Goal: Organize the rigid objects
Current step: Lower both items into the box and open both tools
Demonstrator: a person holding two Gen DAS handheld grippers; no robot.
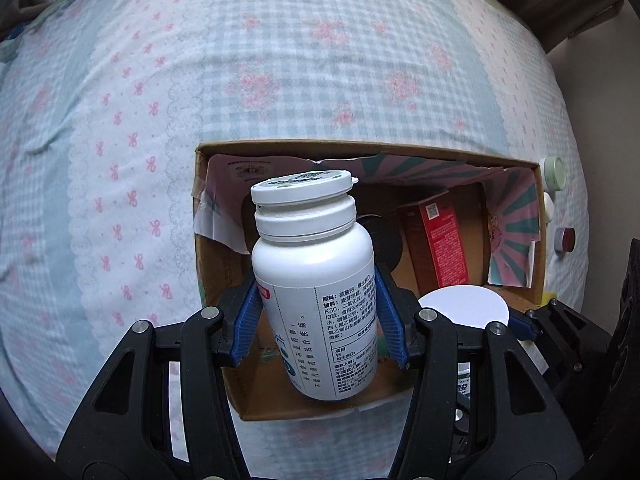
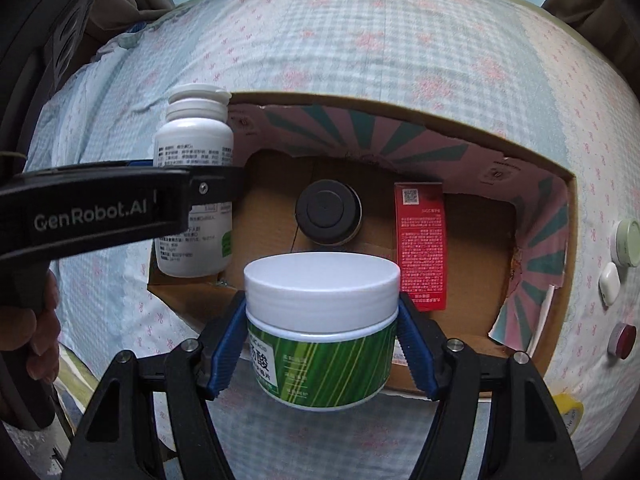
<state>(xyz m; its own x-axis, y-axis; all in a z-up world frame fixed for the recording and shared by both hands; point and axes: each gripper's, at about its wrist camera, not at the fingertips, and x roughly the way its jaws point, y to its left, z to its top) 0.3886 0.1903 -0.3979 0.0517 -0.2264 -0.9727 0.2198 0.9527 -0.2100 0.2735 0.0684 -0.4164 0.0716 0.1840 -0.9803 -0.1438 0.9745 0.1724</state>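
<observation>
Cardboard box (image 1: 224, 280) with an open top sits on a bed covered by a pale sheet (image 1: 120, 160) printed with blue checks and pink bows. Both tools hang above it, pointing steeply down.

The left tool (image 1: 318, 312) is clamped on a white pill bottle (image 1: 316, 280); its blue pads (image 1: 390, 320) press on the bottle's labelled body from both sides. The bottle stands roughly upright in the grip, tilted a little, its flip cap toward the far side, and it hovers over the left part of the box. In the right wrist view the same bottle (image 2: 194, 140) shows at the box's left edge, with the black arm of the left tool crossing in front of it and a person's hand (image 2: 38, 332) behind, at the picture's left border.

The right tool (image 2: 322, 332) grips a squat jar (image 2: 320, 320) with a white lid and a green striped label; the blue pads (image 2: 226, 344) touch the jar just under the lid on either side. The jar hangs over the near edge of the box, about midway along it.

Inside the box, a round dark-lidded container (image 2: 328, 210) lies on the cardboard floor and a red carton (image 2: 420, 244) lies just to its right. The inner walls carry pink paper with teal rays.

Outside the box's right wall, three small things rest on the sheet in a row: a pale green jar (image 2: 626, 242), a small white item (image 2: 610, 282) and a little red-topped pot (image 2: 622, 340). A yellow roll (image 2: 568, 412) peeks in near the tool's right arm.
</observation>
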